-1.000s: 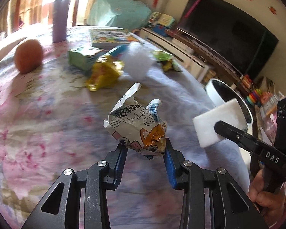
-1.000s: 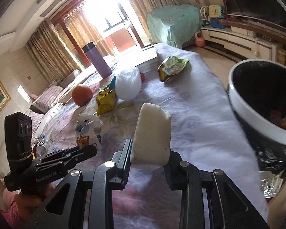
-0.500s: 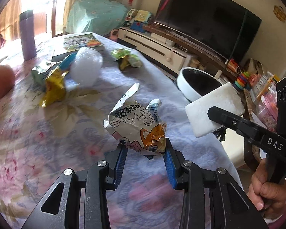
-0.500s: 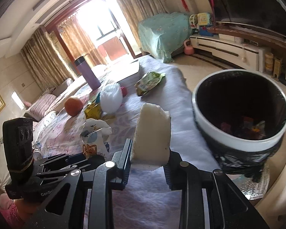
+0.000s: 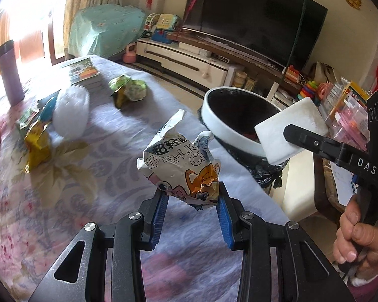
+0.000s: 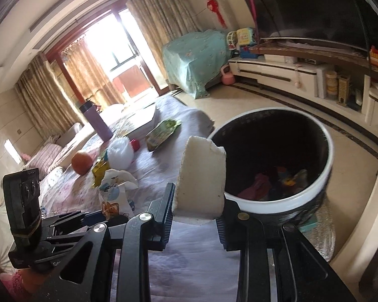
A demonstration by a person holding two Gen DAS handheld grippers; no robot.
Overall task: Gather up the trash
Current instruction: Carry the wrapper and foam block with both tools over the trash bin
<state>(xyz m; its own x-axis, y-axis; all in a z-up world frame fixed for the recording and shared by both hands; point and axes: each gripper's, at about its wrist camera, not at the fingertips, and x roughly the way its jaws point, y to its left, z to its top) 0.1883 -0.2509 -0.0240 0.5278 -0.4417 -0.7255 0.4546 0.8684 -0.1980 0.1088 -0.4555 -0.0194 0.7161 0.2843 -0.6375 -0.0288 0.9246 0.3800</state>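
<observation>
Bin [image 6: 277, 203] now looms closer, right gripper [image 6: 197, 209] clamping foam block [image 6: 201, 173], left gripper [image 5: 190, 201] clamping snack wrapper [image 5: 181, 166], drop-off imminent.

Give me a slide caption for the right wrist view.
Right gripper carries white foam block toward the trash bin.

A large black flat-screen television [image 5: 254, 22] stands above a long white low cabinet [image 6: 302, 75] on the cream tiled floor [image 6: 277, 105]. Bright daylight floods through a red-framed window [image 6: 113, 58] between beige patterned curtains [image 6: 161, 22] — a turquoise cloth-covered bulk [image 6: 194, 55] sits beside it.
</observation>
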